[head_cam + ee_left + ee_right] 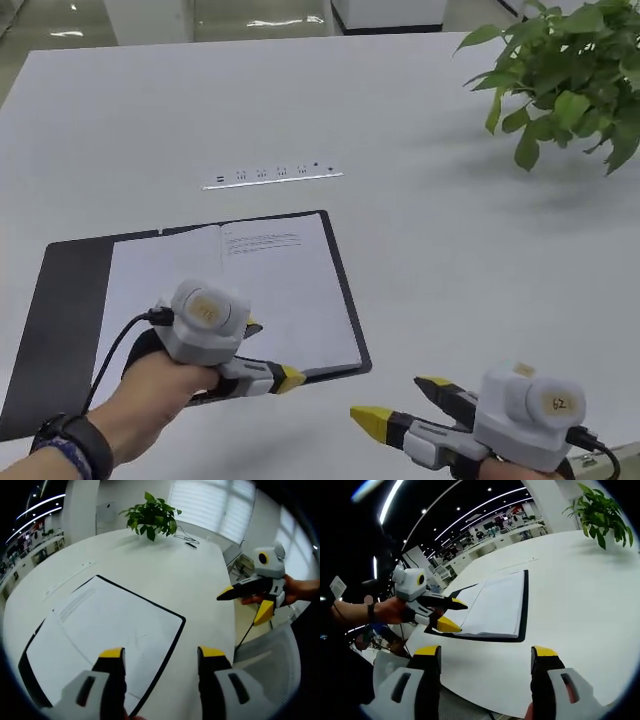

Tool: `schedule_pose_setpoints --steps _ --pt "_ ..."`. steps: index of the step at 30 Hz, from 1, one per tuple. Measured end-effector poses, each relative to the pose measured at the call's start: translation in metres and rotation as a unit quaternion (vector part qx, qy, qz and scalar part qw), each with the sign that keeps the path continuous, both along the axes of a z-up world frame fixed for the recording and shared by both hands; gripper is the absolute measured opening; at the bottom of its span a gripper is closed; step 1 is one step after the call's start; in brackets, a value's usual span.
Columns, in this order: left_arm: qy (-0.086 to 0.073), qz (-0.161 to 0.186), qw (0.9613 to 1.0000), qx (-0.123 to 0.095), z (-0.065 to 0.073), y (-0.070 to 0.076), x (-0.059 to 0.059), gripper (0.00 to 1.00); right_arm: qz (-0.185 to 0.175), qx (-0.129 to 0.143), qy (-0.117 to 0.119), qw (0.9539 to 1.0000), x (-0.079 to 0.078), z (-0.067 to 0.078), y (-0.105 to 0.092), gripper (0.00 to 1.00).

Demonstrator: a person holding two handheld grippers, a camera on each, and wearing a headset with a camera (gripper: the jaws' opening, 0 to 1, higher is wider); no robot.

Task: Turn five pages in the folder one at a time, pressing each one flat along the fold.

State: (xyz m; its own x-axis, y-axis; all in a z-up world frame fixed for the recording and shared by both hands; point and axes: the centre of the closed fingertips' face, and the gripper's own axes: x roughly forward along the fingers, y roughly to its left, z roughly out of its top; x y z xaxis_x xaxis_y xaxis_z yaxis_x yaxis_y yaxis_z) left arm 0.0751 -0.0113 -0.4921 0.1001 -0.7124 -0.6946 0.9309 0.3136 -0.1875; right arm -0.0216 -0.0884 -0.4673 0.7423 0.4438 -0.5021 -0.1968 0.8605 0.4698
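An open folder [300,290] with a black cover and white pages lies flat on the white table, with a few printed lines at the top of its right page. My left gripper [272,352] is open and hovers over the folder's lower right corner, jaws pointing right. In the left gripper view the jaws of the left gripper [161,653] straddle the edge of the folder [115,625], holding nothing. My right gripper [400,400] is open, off the folder to the right near the table's front edge, jaws pointing left toward the folder [495,605]. Nothing sits between the jaws of the right gripper [485,651].
A leafy green plant [570,80] stands at the table's far right. A socket strip [272,177] is set into the table beyond the folder. A mesh chair [270,665] stands at the near table edge. Bare table surrounds the folder.
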Motion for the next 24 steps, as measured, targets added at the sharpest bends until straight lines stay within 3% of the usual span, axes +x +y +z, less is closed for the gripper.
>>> schedule_pose_setpoints --steps 9,16,24 --pt "-0.023 0.0 0.9997 0.002 -0.014 -0.029 0.013 0.57 0.0 0.006 0.014 0.9999 -0.004 -0.009 -0.002 0.74" --pt "-0.033 0.005 0.9995 0.001 -0.025 -0.051 0.014 0.57 -0.005 0.011 0.021 0.9997 -0.005 -0.013 -0.006 0.73" --pt "-0.037 0.019 0.9991 0.01 -0.041 -0.062 0.018 0.58 -0.014 0.019 0.027 0.9994 -0.003 -0.017 -0.011 0.74"
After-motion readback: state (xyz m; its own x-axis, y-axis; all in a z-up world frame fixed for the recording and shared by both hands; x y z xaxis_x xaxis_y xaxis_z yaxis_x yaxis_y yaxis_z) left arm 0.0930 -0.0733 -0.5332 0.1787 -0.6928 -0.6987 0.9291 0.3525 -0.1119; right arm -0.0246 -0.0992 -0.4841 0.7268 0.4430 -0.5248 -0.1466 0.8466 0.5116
